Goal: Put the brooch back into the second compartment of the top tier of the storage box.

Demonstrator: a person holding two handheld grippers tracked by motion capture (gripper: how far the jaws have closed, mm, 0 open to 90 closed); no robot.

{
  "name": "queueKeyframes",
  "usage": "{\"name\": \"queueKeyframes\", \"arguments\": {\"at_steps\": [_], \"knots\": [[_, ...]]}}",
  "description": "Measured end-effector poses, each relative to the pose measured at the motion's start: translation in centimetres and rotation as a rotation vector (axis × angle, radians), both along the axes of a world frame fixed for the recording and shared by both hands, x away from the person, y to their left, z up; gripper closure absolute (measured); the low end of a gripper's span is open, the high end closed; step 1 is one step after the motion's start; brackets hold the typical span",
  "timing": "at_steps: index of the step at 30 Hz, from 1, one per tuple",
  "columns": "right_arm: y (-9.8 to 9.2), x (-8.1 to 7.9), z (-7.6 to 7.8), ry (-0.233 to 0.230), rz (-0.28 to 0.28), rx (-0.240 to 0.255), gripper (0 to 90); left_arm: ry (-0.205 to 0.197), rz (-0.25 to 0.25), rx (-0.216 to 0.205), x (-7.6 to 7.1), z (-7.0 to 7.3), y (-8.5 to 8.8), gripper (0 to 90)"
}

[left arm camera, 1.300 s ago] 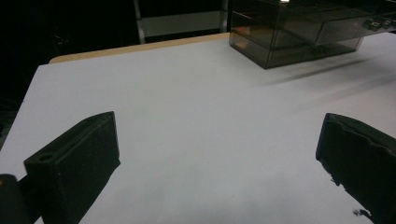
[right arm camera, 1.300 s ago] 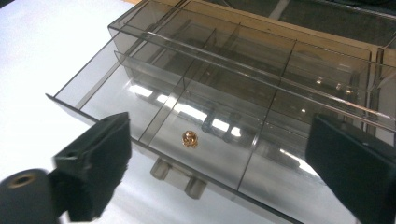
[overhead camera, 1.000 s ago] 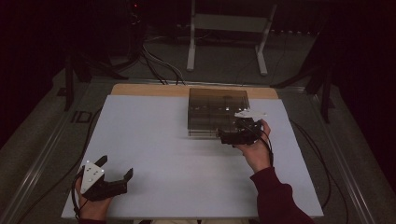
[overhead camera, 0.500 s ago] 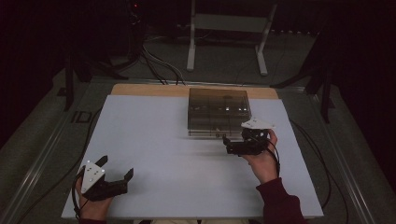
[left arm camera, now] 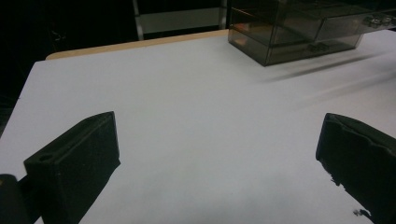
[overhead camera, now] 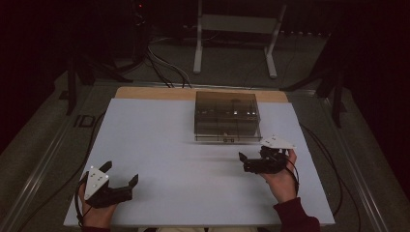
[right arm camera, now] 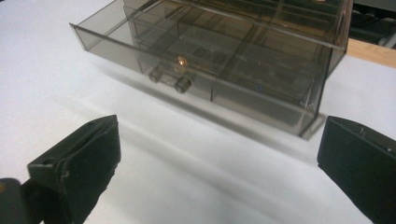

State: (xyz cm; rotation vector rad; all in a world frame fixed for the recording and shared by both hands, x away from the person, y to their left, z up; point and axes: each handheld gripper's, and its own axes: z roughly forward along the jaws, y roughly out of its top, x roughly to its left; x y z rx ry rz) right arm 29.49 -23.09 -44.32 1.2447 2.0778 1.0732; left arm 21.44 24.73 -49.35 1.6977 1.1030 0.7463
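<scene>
The right gripper (overhead camera: 247, 163) is hovering with jaws apart near the drawer box (overhead camera: 226, 116), apparently lined up for its knob (right arm camera: 183, 84), while the left gripper (overhead camera: 121, 179) is idling, jaws also apart.

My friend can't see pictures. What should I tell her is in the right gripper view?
A smoky see-through drawer box sits on a white table, one drawer pulled slightly out, its two small round knobs facing the camera. The right gripper is open, black jaws wide apart.

Glossy smoky clear-plastic drawer box (right arm camera: 224, 60)
</scene>
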Motion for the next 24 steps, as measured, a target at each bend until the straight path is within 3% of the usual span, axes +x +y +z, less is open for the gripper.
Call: {"name": "queueKeyframes", "arguments": {"at_steps": [12,24], "knots": [[-2.0,-2.2,-2.1,-0.042,0.009,0.019,0.1,0.0,-0.004,-0.009,0.2,0.2,0.0,0.5],[-3.3,-4.0,-3.4,-0.124,0.011,0.063,0.2,-0.009,0.002,-0.033,0.5,0.5,0.1,0.5]]}}
